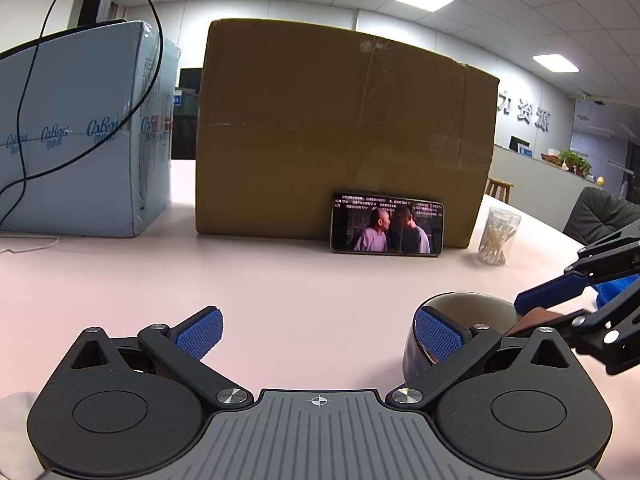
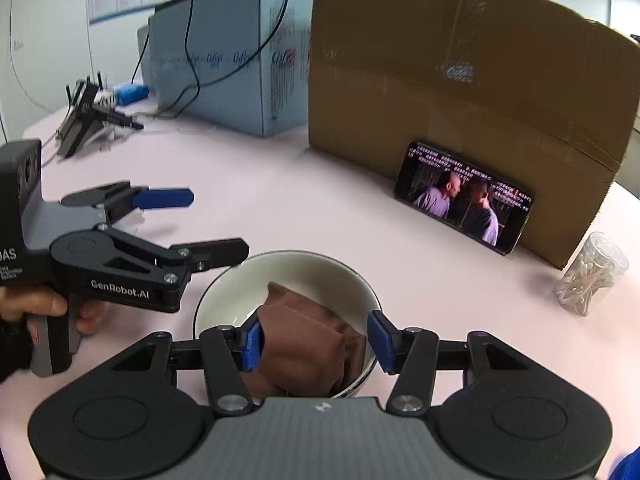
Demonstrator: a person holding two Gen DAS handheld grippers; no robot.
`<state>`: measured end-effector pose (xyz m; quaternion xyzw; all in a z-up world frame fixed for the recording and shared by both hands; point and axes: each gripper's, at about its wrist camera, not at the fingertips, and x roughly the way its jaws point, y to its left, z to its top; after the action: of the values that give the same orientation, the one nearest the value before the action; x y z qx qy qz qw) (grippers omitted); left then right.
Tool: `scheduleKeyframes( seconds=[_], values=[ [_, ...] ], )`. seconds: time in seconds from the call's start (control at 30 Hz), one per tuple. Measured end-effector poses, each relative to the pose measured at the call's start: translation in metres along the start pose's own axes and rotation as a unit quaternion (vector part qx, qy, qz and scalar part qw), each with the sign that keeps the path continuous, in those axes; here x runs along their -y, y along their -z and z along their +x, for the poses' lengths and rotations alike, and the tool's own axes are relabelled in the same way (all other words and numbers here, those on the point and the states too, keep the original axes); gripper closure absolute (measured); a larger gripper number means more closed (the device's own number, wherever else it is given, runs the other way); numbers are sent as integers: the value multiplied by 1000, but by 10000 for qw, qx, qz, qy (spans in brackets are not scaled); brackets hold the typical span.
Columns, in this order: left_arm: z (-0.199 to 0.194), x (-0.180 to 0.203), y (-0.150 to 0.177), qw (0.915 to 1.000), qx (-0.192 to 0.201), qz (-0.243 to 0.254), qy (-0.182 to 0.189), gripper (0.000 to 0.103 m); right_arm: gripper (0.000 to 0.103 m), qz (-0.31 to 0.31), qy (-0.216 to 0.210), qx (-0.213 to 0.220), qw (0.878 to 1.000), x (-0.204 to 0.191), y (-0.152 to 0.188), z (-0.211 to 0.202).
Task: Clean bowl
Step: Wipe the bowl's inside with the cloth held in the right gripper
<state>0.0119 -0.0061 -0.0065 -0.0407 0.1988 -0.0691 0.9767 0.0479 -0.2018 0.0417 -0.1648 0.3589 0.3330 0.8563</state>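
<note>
Claw status: right claw [image 2: 314,344] is standing part open astride the brown cloth [image 2: 304,348], pads not pressing it. Cloth is lying inside the bowl [image 2: 224,296] on the tabletop [image 2: 320,208]. Left claw [image 2: 204,224], wide open and empty, is waiting at 10 o'clock of the bowl. Wiping is judged unfinished.

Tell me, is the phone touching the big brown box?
Touching: in the right wrist view the phone leans back against the cardboard box, top edge resting on it.

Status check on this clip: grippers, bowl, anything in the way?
Left gripper open, beside the bowl. Right gripper open over the bowl, brown cloth loose between its fingers. Phone and cotton swab jar stand clear.
</note>
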Motion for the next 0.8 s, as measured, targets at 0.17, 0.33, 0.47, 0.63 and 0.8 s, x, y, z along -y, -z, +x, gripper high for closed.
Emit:
scheduleKeyframes(
  seconds=[0.17,0.33,0.47,0.63,0.8],
  values=[
    [0,0,0,10000,-22,-11,20,0,81,-178,132,-562,9982,-5,-14,15],
    [1,0,1,10000,-65,-11,51,0,84,-261,79,-803,9964,-7,-15,35],
    [1,0,1,10000,-72,-13,52,0,84,-228,5,-832,9963,-6,-15,46],
    [1,-1,1,9999,-77,-33,67,0,84,-146,-317,-740,9966,-5,-17,52],
    [1,-1,1,9999,-76,-38,79,0,87,-105,-538,-750,9957,-4,-13,50]
  ],
)
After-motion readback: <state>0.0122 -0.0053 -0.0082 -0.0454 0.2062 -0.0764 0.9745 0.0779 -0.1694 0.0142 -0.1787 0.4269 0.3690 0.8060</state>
